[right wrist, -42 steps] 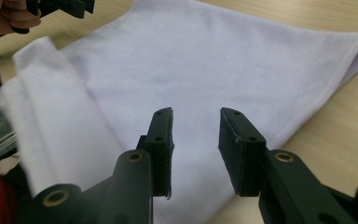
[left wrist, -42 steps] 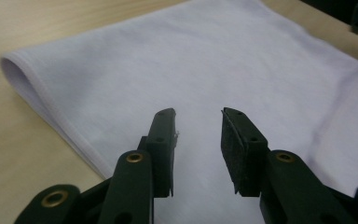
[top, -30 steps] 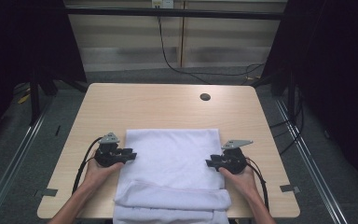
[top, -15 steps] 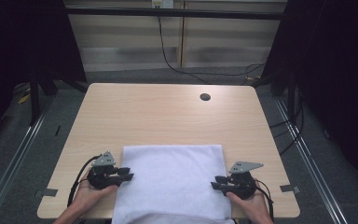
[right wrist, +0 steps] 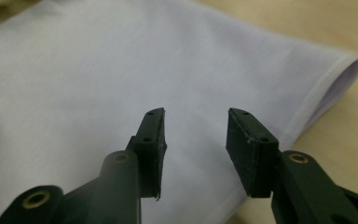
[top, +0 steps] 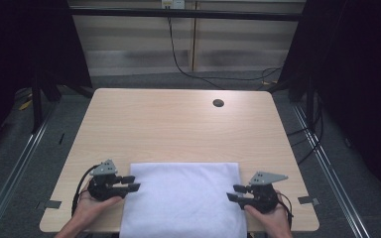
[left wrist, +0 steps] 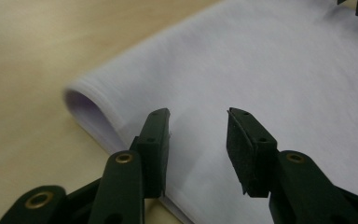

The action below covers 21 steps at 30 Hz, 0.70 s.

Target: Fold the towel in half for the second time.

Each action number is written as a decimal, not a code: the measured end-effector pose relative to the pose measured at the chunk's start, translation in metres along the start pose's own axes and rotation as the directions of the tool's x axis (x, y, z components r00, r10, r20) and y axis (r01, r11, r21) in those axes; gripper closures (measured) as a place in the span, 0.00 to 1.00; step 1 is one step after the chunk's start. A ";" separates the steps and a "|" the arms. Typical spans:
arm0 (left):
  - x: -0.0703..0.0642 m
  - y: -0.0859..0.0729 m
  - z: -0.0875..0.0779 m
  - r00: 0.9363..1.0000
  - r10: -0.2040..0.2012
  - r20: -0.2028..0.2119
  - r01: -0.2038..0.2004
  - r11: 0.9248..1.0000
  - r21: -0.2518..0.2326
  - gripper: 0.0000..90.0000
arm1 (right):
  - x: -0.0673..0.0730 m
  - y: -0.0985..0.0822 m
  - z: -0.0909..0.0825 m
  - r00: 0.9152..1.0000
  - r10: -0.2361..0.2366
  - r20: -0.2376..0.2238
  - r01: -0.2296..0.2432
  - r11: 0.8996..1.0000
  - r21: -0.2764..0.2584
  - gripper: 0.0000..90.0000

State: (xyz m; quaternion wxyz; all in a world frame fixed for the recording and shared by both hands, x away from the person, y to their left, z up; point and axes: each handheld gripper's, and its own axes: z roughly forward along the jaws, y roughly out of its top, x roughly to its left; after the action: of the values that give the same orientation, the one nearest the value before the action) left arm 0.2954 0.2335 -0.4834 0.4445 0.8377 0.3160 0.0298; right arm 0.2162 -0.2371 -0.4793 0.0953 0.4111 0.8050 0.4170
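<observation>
- Jaws of the left gripper (top: 133,183) stand spread over the left edge of the white cloth (top: 184,198), pinching nothing; they have just been opening, where a second ago they gripped it.
- Right gripper (top: 234,193) likewise: spread, empty, just opened over the right edge.
- Cloth now lies folded flat between both grippers, shorter than before, its far edge drawn nearer.
- Beyond, more bare table (top: 178,124) shows.
</observation>
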 end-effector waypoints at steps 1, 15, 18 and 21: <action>0.006 0.004 0.001 1.000 0.001 -0.026 -0.001 1.000 -0.009 0.63 | -0.007 0.006 0.001 1.000 -0.005 0.018 0.005 1.000 -0.015 0.61; 0.055 0.023 0.030 0.993 -0.052 -0.105 0.054 0.998 0.012 0.43 | -0.084 0.036 0.045 0.990 0.093 0.105 -0.090 0.995 -0.038 0.45; 0.054 0.021 0.032 0.994 -0.063 -0.094 0.065 0.998 0.010 0.42 | -0.089 0.032 0.051 0.990 0.100 0.100 -0.100 0.995 -0.008 0.43; 0.052 0.020 0.034 0.994 -0.065 -0.091 0.067 0.998 0.015 0.42 | -0.086 0.031 0.054 0.991 0.095 0.091 -0.097 0.995 0.009 0.44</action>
State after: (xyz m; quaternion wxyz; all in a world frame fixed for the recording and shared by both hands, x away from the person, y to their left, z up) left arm 0.3584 0.2296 -0.5002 0.4227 0.8286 0.3635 0.0504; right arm 0.3164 -0.2598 -0.5066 0.1089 0.4685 0.7820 0.3964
